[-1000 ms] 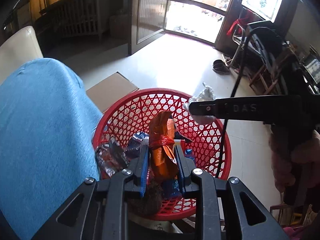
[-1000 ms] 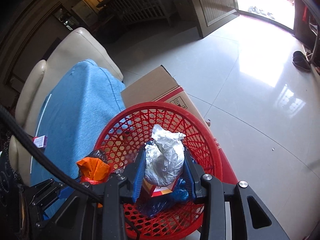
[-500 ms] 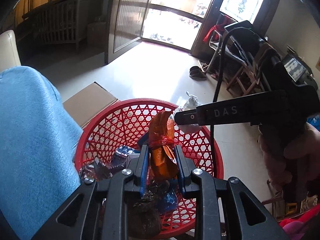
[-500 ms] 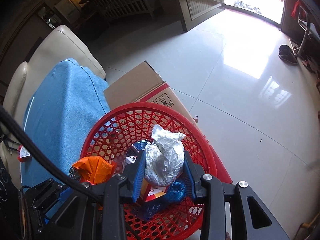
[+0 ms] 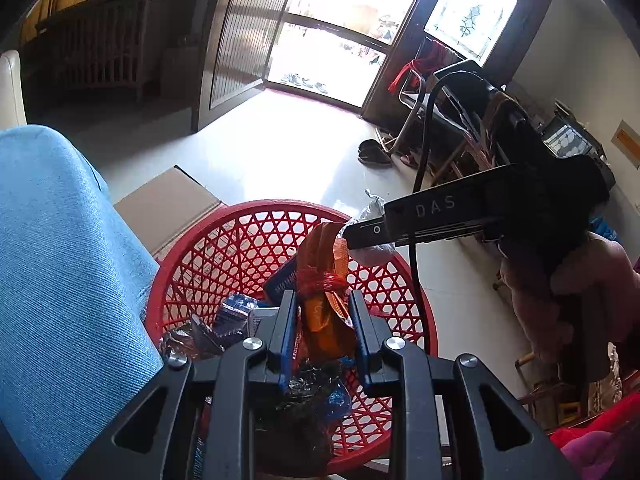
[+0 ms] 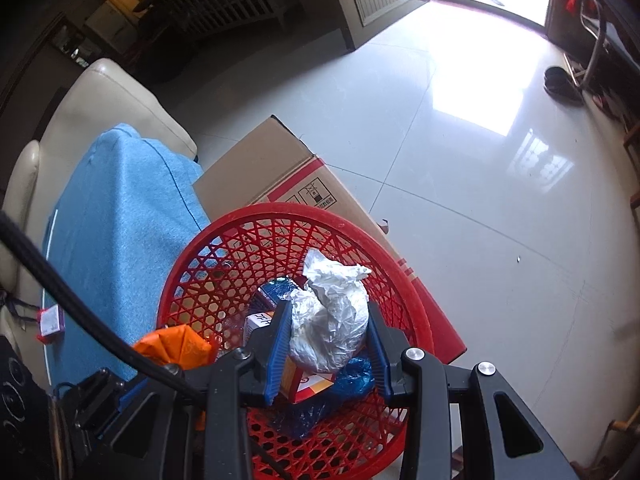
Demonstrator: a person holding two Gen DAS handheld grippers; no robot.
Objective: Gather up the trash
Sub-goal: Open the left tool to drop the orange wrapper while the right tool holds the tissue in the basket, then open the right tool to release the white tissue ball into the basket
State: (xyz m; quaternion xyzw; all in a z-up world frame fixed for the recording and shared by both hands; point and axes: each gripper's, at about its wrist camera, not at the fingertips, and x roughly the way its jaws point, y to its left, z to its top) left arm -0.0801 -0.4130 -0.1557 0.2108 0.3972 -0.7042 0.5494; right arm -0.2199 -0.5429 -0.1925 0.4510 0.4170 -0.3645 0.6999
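Both grippers over red basket [image 6: 404,276], lower centre: left gripper [image 5: 322,312] clamps orange wrapper [image 5: 326,308], right gripper [image 6: 326,320] clamps, probably, crumpled foil wad [image 6: 332,320]; release low inside rim.

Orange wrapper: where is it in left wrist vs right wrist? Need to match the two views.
Left wrist: orange wrapper at lower centre, clamped between the left gripper fingers, over the red basket.
Right wrist: orange wrapper at lower left, beside the crumpled foil ball held by the right gripper.
Shared landmark: the red basket, with the cardboard box behind it.
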